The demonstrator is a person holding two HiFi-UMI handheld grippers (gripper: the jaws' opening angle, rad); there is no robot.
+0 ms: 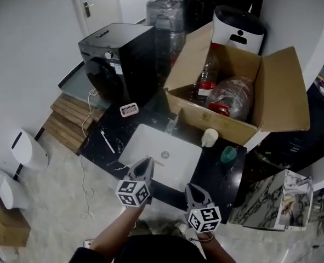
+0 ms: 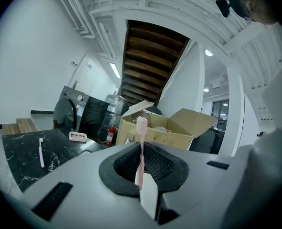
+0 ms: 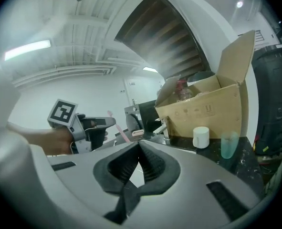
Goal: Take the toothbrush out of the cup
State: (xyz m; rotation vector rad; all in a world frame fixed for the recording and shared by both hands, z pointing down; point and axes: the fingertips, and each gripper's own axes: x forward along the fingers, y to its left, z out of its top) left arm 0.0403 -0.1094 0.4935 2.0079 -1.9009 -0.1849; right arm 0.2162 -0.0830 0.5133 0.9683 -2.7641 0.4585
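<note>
- Sink (image 1: 162,156): white rectangular basin, centre of frame, set into the black marbled counter (image 1: 214,174).
- Faucet (image 1: 172,124): at the upper edge of the basin.
- Cardboard box (image 1: 277,92): upper right, flaps open, standing on the counter above the basin. It contains a bottle with a red label (image 1: 207,76) and a clear plastic bag (image 1: 231,96).
- Washing machine (image 1: 118,56): black, upper left of centre.
- Water jug (image 1: 167,15): wrapped in plastic, top centre.
- Slotted white tray (image 1: 129,109): on the counter, just below the machine.
- Wooden steps (image 1: 68,119): left of the counter.
</note>
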